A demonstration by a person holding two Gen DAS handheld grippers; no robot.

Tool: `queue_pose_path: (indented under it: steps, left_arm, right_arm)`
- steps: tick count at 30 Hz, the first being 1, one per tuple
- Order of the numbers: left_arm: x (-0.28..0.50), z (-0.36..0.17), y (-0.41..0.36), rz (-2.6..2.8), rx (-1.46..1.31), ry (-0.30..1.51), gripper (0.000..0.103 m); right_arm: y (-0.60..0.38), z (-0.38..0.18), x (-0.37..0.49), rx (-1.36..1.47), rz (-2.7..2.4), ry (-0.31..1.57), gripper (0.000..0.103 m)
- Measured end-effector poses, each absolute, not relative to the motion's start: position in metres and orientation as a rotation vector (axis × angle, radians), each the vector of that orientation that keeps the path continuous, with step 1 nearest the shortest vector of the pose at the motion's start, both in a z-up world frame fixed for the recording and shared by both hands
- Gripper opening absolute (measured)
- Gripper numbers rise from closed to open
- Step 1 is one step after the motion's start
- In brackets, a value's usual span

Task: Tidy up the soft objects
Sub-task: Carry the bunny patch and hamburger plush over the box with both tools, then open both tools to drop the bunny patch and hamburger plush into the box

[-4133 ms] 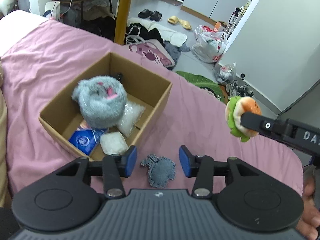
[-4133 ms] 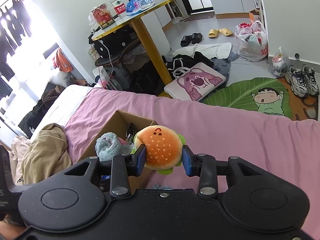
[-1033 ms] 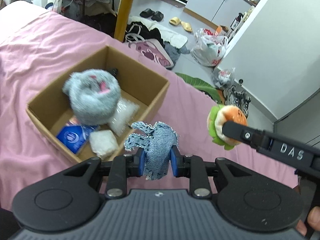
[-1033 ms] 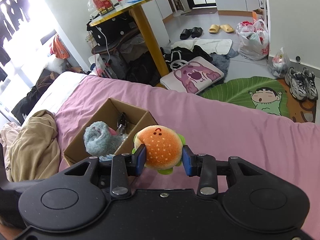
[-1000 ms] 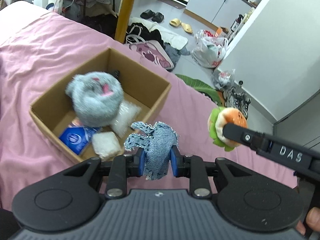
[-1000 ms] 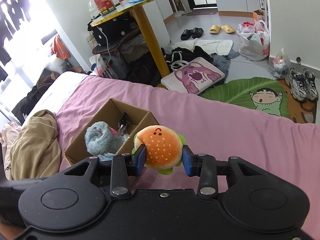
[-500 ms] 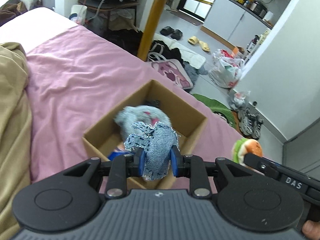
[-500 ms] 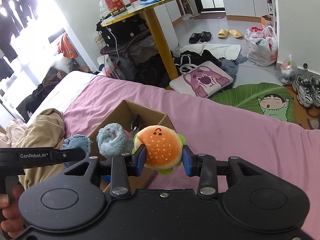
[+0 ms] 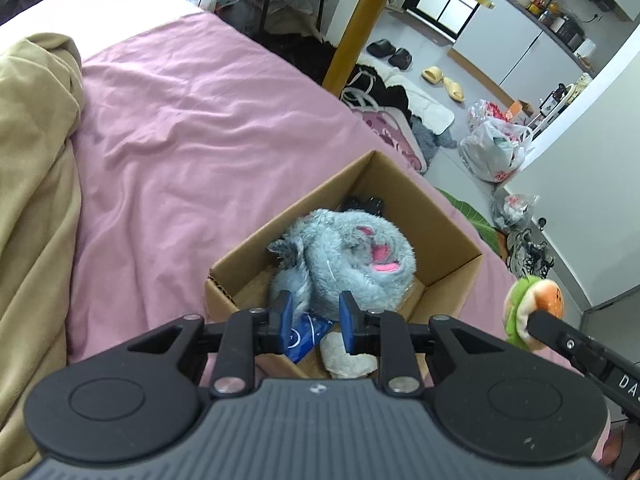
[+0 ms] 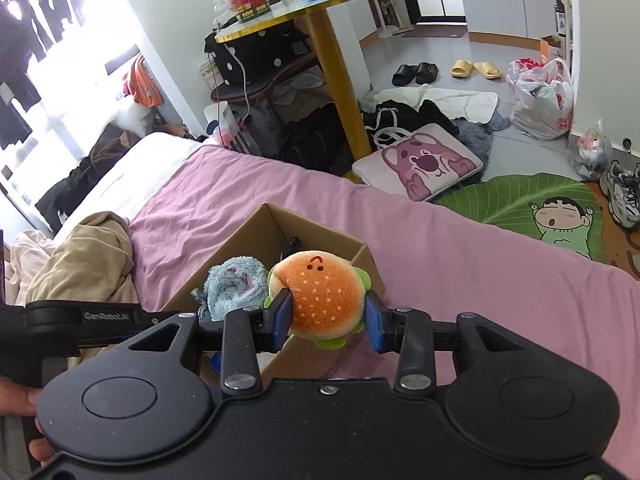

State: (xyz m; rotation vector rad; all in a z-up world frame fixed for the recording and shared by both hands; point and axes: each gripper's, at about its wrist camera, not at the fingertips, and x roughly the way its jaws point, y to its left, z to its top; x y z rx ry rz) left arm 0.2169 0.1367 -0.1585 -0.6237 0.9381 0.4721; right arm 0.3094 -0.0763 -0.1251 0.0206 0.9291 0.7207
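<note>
Comparing against half a second ago, the left tool (image 9: pixel 313 322) no longer carries the denim scrap: its jaws stand partly apart with nothing between them, poised over the near edge of the cardboard box (image 9: pixel 456 280). A grey-blue frayed piece (image 9: pixel 286 250) at the left of the grey plush (image 9: pixel 352 264) inside the box is probably that scrap, so that item counts as stowed; identification is not certain. Also inside the box, nearest the tool, lie a blue packet (image 9: pixel 306 334) and a white pouch (image 9: pixel 344 356).

The right tool (image 10: pixel 326 318) is closed on the burger plush (image 10: pixel 320 296), both pads pressing its sides, held above the box's near right corner. The box rests on the pink bed sheet (image 9: pixel 180 128).

Remaining step, by judgement: carry the burger plush over the box opening and release.
</note>
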Motion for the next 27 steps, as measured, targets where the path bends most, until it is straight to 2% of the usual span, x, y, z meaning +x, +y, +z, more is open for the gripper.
queue_pose_path:
  steps: [7, 11, 13, 15, 20, 22, 27]
  left_arm:
    - [0.217, -0.167, 0.146, 0.487, -0.652, 0.941, 0.025]
    - [0.218, -0.170, 0.147, 0.477, -0.660, 0.959, 0.029]
    - [0.219, -0.171, 0.147, 0.475, -0.661, 0.971, 0.034]
    - [0.219, -0.173, 0.148, 0.464, -0.669, 0.982, 0.043]
    - [0.217, -0.171, 0.143, 0.450, -0.644, 0.963, 0.050]
    - [0.217, -0.169, 0.141, 0.439, -0.634, 0.957, 0.056]
    - [0.218, -0.164, 0.132, 0.430, -0.575, 0.953, 0.082]
  right_arm:
    - [-0.053, -0.135, 0.319, -0.001, 0.729, 0.952, 0.038]
    - [-0.044, -0.141, 0.324, -0.020, 0.723, 0.960, 0.038]
    - [-0.039, -0.142, 0.327, -0.020, 0.719, 0.960, 0.037]
    - [-0.037, -0.143, 0.328, -0.024, 0.715, 0.956, 0.038]
    - [-0.024, -0.149, 0.336, -0.033, 0.696, 0.945, 0.038]
    - [-0.021, -0.153, 0.337, -0.034, 0.687, 0.944, 0.046]
    - [-0.024, -0.155, 0.332, -0.041, 0.667, 0.949, 0.052]
